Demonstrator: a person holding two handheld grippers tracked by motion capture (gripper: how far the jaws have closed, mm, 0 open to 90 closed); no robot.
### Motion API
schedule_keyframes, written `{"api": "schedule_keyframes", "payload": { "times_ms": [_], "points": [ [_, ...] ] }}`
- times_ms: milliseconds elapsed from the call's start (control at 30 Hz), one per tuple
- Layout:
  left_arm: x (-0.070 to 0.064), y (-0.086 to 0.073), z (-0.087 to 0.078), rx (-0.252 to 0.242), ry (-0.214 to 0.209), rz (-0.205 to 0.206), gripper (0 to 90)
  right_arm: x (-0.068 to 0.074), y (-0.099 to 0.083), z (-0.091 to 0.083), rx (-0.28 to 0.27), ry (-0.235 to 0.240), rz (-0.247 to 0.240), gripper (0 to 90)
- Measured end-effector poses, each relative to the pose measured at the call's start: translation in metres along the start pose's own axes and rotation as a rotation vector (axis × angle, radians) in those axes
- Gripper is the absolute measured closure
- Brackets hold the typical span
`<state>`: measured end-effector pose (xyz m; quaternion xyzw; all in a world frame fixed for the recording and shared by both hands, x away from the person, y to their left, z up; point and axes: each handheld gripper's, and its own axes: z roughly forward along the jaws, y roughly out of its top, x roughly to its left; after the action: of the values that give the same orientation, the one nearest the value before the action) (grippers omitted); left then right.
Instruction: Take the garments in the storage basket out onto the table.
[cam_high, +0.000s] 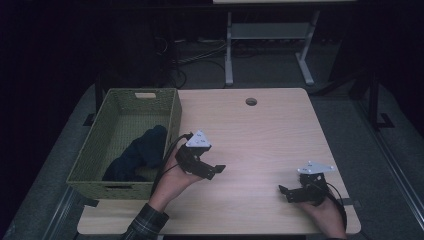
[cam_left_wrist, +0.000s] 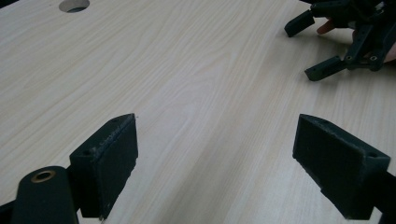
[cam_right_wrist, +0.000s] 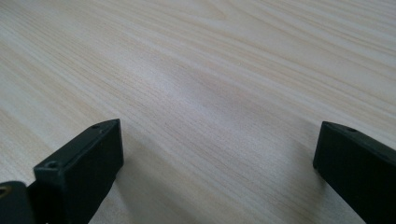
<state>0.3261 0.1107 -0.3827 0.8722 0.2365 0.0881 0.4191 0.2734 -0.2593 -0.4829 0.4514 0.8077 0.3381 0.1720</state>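
While held low over the table (cam_high: 260, 130), left gripper (cam_high: 216, 171) and right gripper (cam_high: 286, 192) both agape, empty.

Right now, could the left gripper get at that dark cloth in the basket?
Probably yes. The left gripper is open beside the woven basket, which has no lid, and the dark cloth lies uncovered inside; it would only need lifting over the wall.

Dark cloth (cam_high: 137, 155) (crumpled) lies inside the woven basket (cam_high: 172, 117).
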Motion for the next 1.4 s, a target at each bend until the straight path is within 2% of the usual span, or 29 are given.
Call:
{"api": "schedule_keyframes", "payload": {
  "times_ms": [100,233,467,1133,1400],
  "points": [
    [0.002,0.002,-0.005,-0.01,0.003,0.013,13.8,0.0,0.0,0.0,0.001,0.0,0.001,1.2],
    [0.007,0.007,-0.013,-0.029,-0.019,0.013,13.8,0.0,0.0,0.0,-0.001,0.0,0.001,1.2],
    [0.011,0.009,-0.021,-0.027,-0.04,-0.004,13.8,0.0,0.0,0.0,0.0,0.0,0.003,1.2],
    [0.018,0.009,-0.047,0.005,-0.022,-0.016,14.0,0.0,0.0,0.0,-0.004,-0.001,0.004,1.2],
    [0.023,0.008,-0.062,-0.008,-0.006,-0.029,14.0,0.0,0.0,0.0,-0.002,-0.001,0.003,1.2]
  ]
}}
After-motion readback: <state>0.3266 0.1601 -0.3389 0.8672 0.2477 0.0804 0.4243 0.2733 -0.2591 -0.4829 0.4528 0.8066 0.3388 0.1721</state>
